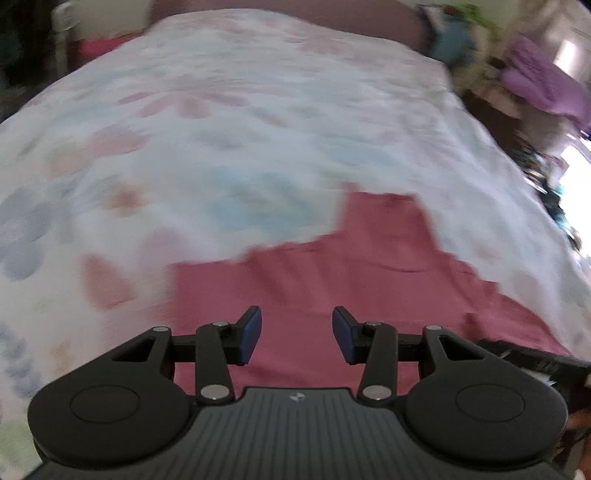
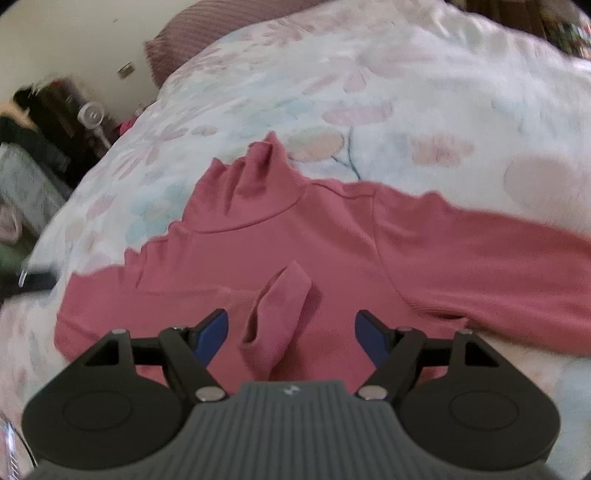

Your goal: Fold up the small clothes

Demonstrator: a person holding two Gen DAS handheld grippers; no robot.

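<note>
A pink turtleneck top lies flat on a floral bedspread, collar pointing away. One sleeve stretches to the right. The other sleeve is folded over the body, and its cuff stands up as a raised fold. My right gripper is open, its blue pads either side of that cuff, not touching it. My left gripper is open and empty just above the same pink top. The left wrist view is blurred.
A mauve ribbed pillow lies at the head of the bed. A small white fan and dark clutter stand beside the bed on the left. Purple cloth and mixed items are piled past the bed's right edge.
</note>
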